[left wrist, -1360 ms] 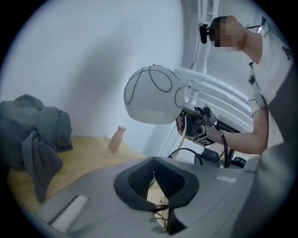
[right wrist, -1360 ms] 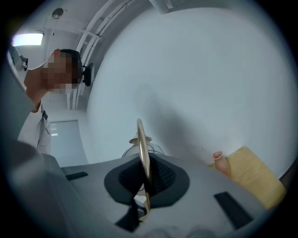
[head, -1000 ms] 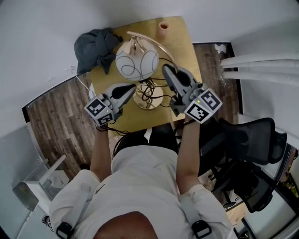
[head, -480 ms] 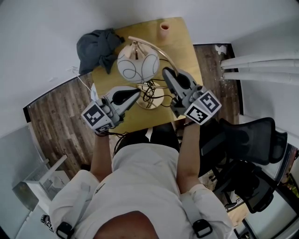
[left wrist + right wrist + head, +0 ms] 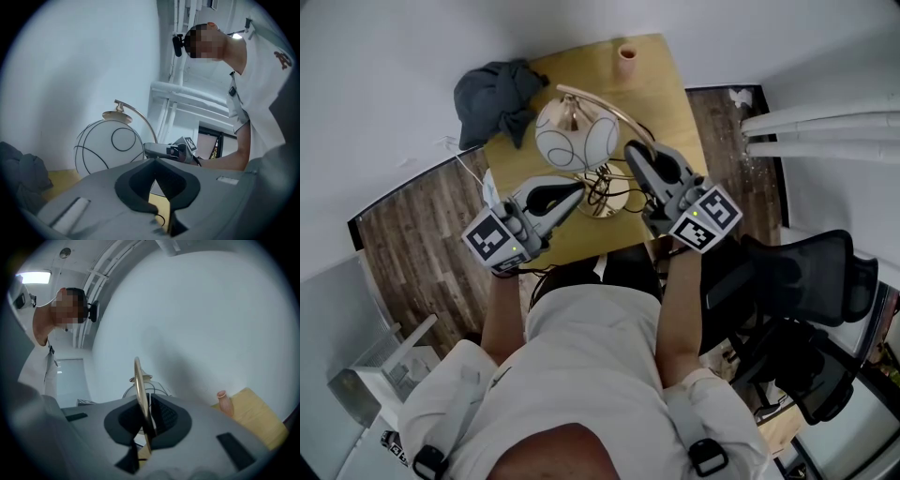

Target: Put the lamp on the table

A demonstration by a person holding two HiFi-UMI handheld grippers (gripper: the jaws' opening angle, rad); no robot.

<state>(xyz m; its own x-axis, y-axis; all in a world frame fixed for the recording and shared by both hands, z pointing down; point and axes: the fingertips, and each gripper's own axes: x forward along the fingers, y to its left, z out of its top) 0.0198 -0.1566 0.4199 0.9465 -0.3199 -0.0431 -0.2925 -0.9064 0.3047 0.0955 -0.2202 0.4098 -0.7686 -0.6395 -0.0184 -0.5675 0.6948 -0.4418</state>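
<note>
**A:** Where do we have the lamp?

**B:** We see the white globe lamp (image 5: 575, 134), with black lines on its shade, standing upright near the middle of the light wooden table (image 5: 661, 89). Its round brass base (image 5: 602, 208) rests on the tabletop, with a black cord (image 5: 598, 178) looped over it.

**A:** And our grippers?

**B:** Our right gripper (image 5: 630, 150), over the table's near right part, has the lamp's thin curved brass arm (image 5: 139, 380) between its jaws. They have just been opening, and we see a sliver of light beside the arm. Our left gripper (image 5: 577, 190), above the table's near left edge, has its jaws closed together on nothing.

**A:** Anything else on the table?

**B:** A crumpled dark grey cloth (image 5: 492, 92) lies at its far left corner, and a small pink vase (image 5: 627, 60) stands at its far edge.
</note>
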